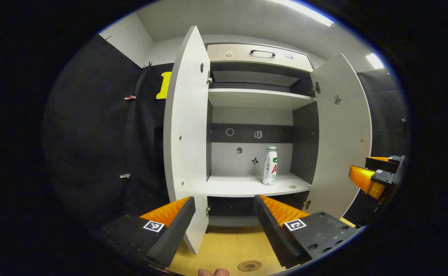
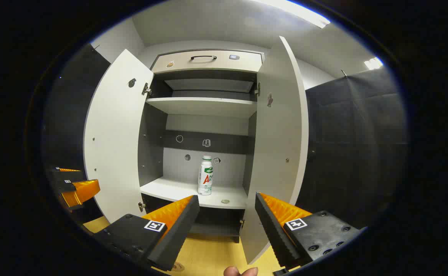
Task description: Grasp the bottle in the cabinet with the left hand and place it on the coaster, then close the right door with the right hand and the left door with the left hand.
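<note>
Nothing is done yet: the white plastic bottle stands inside the open white cabinet, both grippers' fingers wide apart, empty.

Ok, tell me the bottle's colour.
Bottle: white, with red and green markings; clearest in the left gripper view.

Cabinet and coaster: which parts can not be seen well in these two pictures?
- Coaster: in the left gripper view, small, near the bottom edge.
- Cabinet's lowest compartment: right gripper view, dark, partly behind the right gripper fingers.
- Bottle label: too small to read.
</note>
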The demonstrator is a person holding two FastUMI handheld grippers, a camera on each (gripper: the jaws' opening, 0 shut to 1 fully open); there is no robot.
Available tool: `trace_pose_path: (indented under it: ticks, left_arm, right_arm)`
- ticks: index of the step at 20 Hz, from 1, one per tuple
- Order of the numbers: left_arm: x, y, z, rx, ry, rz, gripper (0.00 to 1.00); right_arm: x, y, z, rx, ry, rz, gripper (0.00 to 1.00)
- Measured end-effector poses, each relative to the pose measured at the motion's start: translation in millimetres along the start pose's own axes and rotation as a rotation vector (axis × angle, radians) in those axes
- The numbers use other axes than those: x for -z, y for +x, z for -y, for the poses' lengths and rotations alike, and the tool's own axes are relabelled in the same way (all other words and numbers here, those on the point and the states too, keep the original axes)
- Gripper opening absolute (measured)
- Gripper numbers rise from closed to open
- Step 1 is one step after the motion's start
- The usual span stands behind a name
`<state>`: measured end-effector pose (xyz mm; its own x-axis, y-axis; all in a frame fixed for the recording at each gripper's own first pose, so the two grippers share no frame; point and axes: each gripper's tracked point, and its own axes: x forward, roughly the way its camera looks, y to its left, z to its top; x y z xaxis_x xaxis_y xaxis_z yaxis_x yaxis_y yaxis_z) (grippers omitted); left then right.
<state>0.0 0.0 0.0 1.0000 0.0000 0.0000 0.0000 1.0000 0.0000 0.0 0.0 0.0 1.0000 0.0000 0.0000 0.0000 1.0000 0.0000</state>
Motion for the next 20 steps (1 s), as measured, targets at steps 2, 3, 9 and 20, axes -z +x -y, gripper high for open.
trace_pose_path:
  ticks: [2,3,9,20]
  left_arm:
    - [1.1,2.8,-2.2,0.004,-0.006,-0.001,0.98]
    - [2.2,4.6,-3.3,0.003,-0.009,-0.003,0.97]
    - [3.7,12.9,-5.1,0.013,-0.001,-0.008,0.98]
    - [8.2,17.2,2.9,0.038,0.009,-0.017,0.98]
  right_arm:
    - [4.4,3.6,-1.0,0.001,-0.005,-0.006,0.98]
    - [6.1,4.8,-0.5,0.005,-0.005,-0.011,0.98]
    - [9.3,3.9,3.5,0.027,-0.032,-0.01,0.97]
    - [13.5,2.4,8.0,0.039,-0.018,-0.023,0.98]
